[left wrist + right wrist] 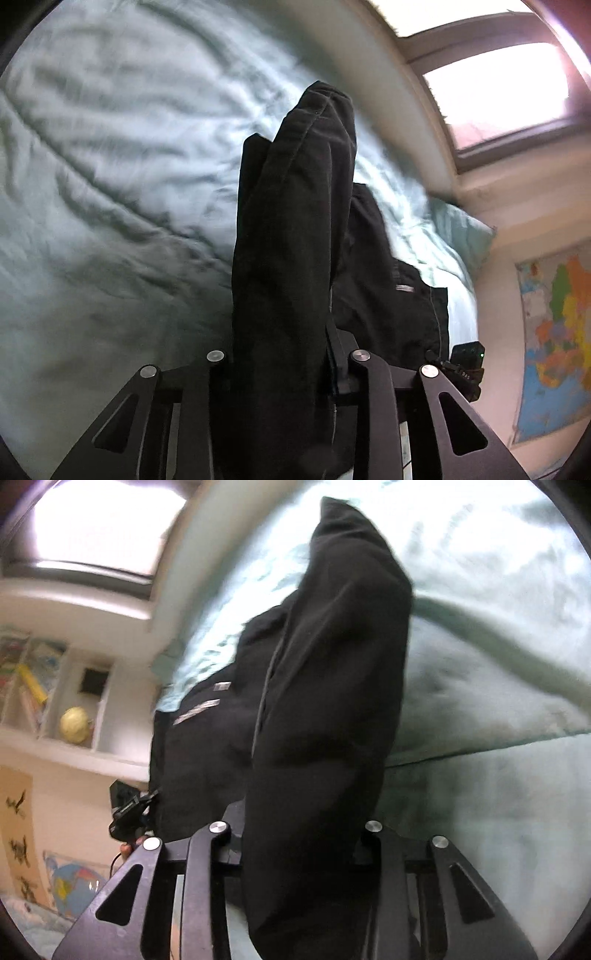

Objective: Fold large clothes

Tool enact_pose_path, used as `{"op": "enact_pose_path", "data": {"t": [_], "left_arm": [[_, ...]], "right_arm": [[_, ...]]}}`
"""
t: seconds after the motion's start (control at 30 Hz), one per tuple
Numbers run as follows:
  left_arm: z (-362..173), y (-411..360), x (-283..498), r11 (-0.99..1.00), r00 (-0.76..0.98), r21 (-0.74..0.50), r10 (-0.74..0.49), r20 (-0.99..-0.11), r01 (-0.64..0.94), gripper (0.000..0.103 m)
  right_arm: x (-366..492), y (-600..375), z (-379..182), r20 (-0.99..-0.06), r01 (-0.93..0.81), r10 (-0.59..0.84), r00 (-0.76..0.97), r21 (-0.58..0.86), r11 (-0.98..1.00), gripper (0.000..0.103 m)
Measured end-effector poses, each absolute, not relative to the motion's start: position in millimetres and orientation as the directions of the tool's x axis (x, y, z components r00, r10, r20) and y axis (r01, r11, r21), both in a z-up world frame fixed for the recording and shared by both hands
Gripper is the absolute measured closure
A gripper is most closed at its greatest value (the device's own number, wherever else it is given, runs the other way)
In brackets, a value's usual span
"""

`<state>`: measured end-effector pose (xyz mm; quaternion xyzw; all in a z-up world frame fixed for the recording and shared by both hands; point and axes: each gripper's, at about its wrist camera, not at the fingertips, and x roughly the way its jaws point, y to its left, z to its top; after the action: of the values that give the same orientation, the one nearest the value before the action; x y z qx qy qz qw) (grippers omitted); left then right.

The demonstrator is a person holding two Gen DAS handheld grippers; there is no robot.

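A black, soft-woven garment (291, 229) hangs bunched between the fingers of the left gripper (284, 373), which is clamped on a thick fold of the cloth; the fingertips themselves are buried in the fabric. The rest of the garment trails off to the right of that view, down onto a pale green, rumpled quilted bedspread (110, 177), where a small grey label shows on the cloth.

In the right wrist view the right gripper (299, 849) likewise pinches a thick bundle of the same black garment (332, 686), the cloth filling the gap between its jaws and hiding the tips. To the left the fabric drapes toward the other gripper (129, 812), seen at the garment's far edge, with fingertips of a hand just below it.

Beyond the bed, a white wall shelf (74, 738) is divided into compartments: one holds a yellow ball-shaped object (75, 720), the next ones leaning books (26, 679), blurred. A coloured wall map (554, 332) hangs beside a bright window (495, 92).
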<state>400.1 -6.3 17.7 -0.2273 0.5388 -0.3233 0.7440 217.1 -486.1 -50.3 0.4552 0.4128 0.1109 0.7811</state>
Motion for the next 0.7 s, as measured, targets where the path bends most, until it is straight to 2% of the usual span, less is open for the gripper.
{"op": "enact_pose_path", "data": {"t": [0.17, 0.33, 0.43, 0.6, 0.7], "left_arm": [[84, -1, 345, 0.661, 0.251, -0.671, -0.75, -0.612, 0.337, 0.074], [97, 27, 288, 0.645, 0.239, -0.682, -0.763, -0.601, 0.343, 0.074], [77, 34, 260, 0.652, 0.205, -0.694, -0.757, -0.621, 0.305, 0.074], [2, 44, 232, 0.76, 0.125, -0.617, -0.646, -0.753, 0.206, 0.073], [-37, 72, 237, 0.754, 0.113, -0.653, -0.657, -0.745, 0.073, 0.065]], "right_arm": [[180, -442, 13, -0.543, 0.088, 0.544, 0.639, 0.755, 0.65, 0.066], [119, -418, 54, -0.543, 0.074, 0.519, 0.66, 0.734, 0.675, 0.066], [89, -414, 55, -0.581, 0.103, 0.508, 0.636, 0.716, 0.691, 0.066], [65, -411, 5, -0.687, 0.241, 0.494, 0.532, 0.682, 0.69, 0.062], [56, -412, -26, -0.74, 0.325, 0.45, 0.5, 0.642, 0.694, 0.056]]}}
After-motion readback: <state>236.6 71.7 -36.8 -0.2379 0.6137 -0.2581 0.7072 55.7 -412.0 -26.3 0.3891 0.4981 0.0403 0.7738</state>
